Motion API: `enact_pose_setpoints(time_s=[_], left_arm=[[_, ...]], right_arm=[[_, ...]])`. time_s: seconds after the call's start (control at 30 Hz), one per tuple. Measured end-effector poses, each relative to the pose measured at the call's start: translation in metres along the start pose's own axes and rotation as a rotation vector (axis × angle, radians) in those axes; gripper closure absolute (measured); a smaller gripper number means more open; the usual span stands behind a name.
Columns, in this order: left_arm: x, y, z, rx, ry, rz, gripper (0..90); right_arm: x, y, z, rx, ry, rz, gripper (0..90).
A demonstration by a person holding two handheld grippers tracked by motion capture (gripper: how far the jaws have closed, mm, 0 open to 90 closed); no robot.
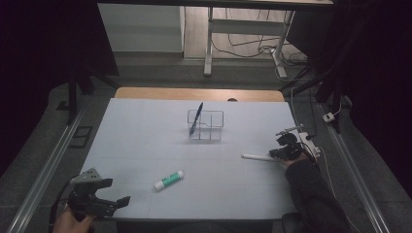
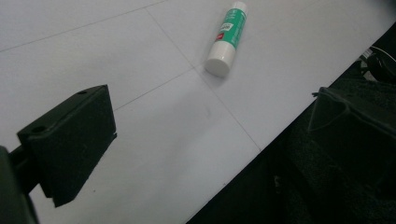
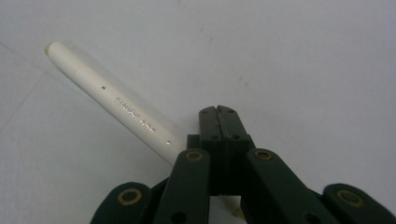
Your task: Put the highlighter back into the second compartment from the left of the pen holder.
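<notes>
A white pen (image 1: 257, 157) (image 3: 112, 100) lies on the white sheet at the right, pointing left. My right gripper (image 1: 275, 154) (image 3: 218, 112) sits over the pen's near end with its jaws pressed flat together; the pen runs beside and under them, not between the tips. A green and white glue stick (image 1: 169, 180) (image 2: 227, 37) lies in the front middle. My left gripper (image 1: 115, 191) (image 2: 210, 135) hovers open at the front left corner, a short way from the glue stick, with nothing between its jaws.
A clear divided organizer (image 1: 206, 125) stands at the middle back with a blue pen (image 1: 196, 118) leaning in its left compartment. The white sheet (image 1: 145, 141) covers a wooden table (image 1: 199, 93). Its front edge runs just under my left gripper.
</notes>
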State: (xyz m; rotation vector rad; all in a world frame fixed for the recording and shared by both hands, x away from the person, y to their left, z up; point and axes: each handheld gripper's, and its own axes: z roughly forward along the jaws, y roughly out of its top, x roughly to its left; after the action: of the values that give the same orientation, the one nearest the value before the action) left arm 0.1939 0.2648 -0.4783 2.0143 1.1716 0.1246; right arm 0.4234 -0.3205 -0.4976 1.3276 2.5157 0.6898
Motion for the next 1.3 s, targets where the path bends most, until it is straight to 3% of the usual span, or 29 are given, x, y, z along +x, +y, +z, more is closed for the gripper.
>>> enact_pose_setpoints(time_s=[0.17, 0.6, 0.8, 0.9, 1.03, 1.23, 1.3], left_arm=[[0.000, 0.000, -0.001, -0.004, 0.000, -0.002, 1.0], [0.000, 0.000, 0.000, -0.004, 0.000, -0.001, 1.1], [0.000, 0.000, 0.000, -0.004, 0.000, 0.000, 1.1], [0.000, 0.000, 0.000, -0.003, 0.000, 0.000, 1.1], [0.000, 0.000, 0.000, -0.003, 0.000, 0.000, 1.1], [0.000, 0.000, 0.000, -0.001, -0.001, -0.001, 1.1], [0.000, 0.000, 0.000, 0.000, -0.001, -0.002, 1.1]], right_arm=[[0.004, -0.006, -0.004, 0.013, 0.021, -0.007, 89.8], [0.012, -0.012, -0.009, 0.053, 0.011, -0.015, 89.8], [0.013, -0.011, -0.016, 0.015, 0.001, -0.019, 84.6], [0.015, -0.009, -0.024, -0.011, -0.010, -0.032, 75.1], [0.020, -0.005, -0.030, -0.020, -0.022, -0.068, 53.0], [0.031, 0.003, -0.029, -0.015, 0.021, -0.136, 15.2], [0.037, 0.005, -0.026, -0.014, 0.028, -0.160, 6.9]])
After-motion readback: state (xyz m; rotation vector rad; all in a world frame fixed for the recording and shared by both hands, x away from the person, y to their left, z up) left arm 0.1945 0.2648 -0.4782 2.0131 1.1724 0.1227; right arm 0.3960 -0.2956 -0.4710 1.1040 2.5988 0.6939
